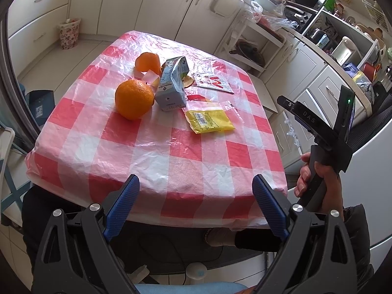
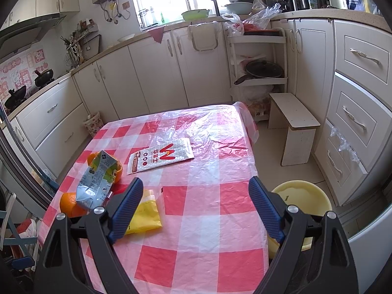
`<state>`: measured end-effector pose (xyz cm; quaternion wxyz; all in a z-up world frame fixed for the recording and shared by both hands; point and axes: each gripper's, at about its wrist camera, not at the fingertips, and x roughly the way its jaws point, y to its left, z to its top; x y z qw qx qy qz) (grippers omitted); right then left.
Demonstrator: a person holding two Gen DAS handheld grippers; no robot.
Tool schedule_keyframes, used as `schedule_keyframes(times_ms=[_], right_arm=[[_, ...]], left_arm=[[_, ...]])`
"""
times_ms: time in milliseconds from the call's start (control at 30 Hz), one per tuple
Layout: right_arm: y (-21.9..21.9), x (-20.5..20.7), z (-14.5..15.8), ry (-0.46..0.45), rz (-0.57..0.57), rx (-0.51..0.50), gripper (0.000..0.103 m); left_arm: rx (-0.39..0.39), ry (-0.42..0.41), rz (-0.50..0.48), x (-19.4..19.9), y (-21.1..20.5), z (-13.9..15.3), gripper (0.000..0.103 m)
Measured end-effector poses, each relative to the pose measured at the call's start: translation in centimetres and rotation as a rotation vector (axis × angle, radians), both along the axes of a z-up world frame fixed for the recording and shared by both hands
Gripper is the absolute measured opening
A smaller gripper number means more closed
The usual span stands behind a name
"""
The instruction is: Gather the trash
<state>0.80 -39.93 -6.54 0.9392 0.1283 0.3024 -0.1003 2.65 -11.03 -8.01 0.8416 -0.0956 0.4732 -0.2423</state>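
Both grippers wide open, empty. Yellow packet point(image 2: 144, 216) flat on worktop point(image 2: 208, 220), just beside right gripper point(image 2: 196, 207), toward its left finger; left gripper point(image 1: 196, 205) farther back, at near edge. Right nearer.

From the right wrist, the crumpled milk carton point(image 2: 94, 183) covers most of the whole orange point(image 2: 69, 204) and the orange peel point(image 2: 117, 170). A blue pad hides the yellow packet point(image 2: 147, 214) corner. The yellow bucket point(image 2: 303, 197) sits partly behind the gripper frame.
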Motion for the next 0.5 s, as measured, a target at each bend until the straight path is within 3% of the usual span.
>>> schedule_keyframes(times_ms=[500], right_arm=[[0.08,0.02,0.00,0.000,0.000,-0.001,0.084]], left_arm=[[-0.001,0.004,0.005,0.00,0.15,-0.18,0.089]])
